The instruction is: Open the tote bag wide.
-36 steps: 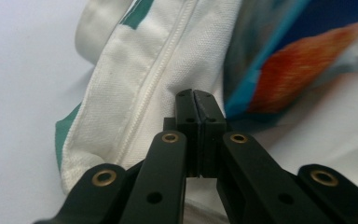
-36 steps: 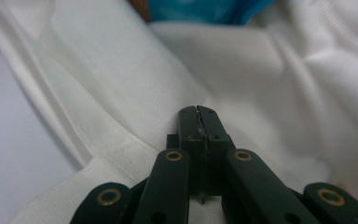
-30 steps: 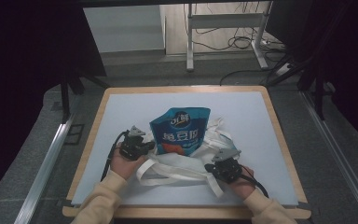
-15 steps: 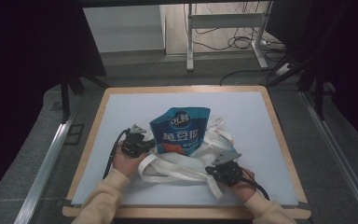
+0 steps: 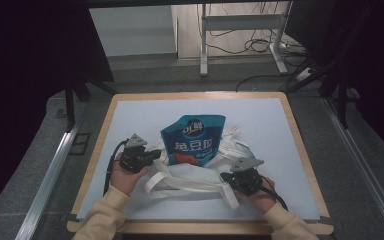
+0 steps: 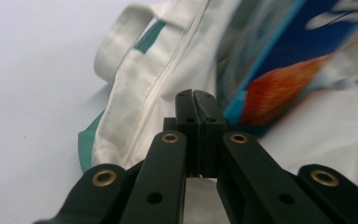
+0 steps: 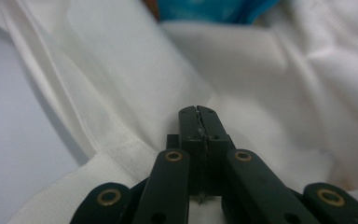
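Note:
A blue snack pouch (image 5: 192, 142) with white lettering and an orange picture stands tilted in the mouth of a white cloth tote bag (image 5: 195, 172) with teal trim, mid-table. My left gripper (image 5: 157, 152) is at the bag's left edge, jaws shut. In the left gripper view its tips (image 6: 194, 95) sit just before the bag's seam (image 6: 144, 93) and the pouch (image 6: 303, 56); no cloth shows between the pads. My right gripper (image 5: 225, 176) lies at the bag's lower right, jaws shut. Its tips (image 7: 198, 112) rest over the white cloth (image 7: 242, 60), with the pouch (image 7: 209, 9) beyond.
The bag lies on a pale mat (image 5: 130, 115) framed by a wooden rim (image 5: 300, 150). A loose white handle loop (image 5: 152, 182) trails toward the front edge. Behind the table are a metal stand's legs (image 5: 240, 45) and floor cables (image 5: 260, 47); dark curtains flank both sides.
My left hand has risen slightly at the bag's left edge and the handle loop has shifted a little. The right gripper and the pouch have stayed in place.

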Demonstrator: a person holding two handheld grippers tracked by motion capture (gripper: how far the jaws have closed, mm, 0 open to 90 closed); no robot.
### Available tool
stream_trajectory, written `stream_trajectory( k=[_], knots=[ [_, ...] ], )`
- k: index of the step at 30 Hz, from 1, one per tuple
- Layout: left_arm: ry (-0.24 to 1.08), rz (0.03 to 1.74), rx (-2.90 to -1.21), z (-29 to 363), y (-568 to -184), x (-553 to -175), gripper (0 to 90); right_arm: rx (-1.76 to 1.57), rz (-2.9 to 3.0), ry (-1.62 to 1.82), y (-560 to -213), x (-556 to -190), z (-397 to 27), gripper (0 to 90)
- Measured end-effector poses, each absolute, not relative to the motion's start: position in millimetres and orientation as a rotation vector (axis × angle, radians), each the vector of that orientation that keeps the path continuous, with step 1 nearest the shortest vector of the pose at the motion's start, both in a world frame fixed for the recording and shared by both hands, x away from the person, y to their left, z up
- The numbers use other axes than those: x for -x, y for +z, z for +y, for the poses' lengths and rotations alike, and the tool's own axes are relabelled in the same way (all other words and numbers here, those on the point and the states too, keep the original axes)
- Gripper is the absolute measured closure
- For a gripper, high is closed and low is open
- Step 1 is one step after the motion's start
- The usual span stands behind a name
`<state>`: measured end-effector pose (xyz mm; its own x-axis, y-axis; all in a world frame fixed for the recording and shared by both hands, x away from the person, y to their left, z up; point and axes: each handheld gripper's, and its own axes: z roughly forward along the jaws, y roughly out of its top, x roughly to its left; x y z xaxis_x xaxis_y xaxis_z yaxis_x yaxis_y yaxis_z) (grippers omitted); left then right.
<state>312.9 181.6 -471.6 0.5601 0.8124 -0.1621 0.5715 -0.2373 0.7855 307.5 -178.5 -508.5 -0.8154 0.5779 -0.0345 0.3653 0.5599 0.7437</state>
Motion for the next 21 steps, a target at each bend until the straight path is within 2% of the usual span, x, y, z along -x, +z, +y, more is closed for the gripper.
stream_trajectory(
  k=[4, 8, 15, 21],
  knots=[
    [0.349, 1.083, -1.940, 177, -464, -306, 89.5, -0.786, 2.470, 1.150, -493, -313, -182, 88.8],
    [0.290, 1.072, -1.969, 166, -470, -305, 89.4, -0.824, 2.409, 1.178, -474, -330, -185, 88.8],
    [0.233, 1.086, -2.026, 156, -490, -305, 89.5, -0.882, 2.391, 1.185, -466, -355, -186, 88.8],
    [0.205, 1.087, -2.030, 156, -496, -300, 89.5, -0.851, 2.430, 1.149, -468, -362, -177, 88.6]
  ],
)
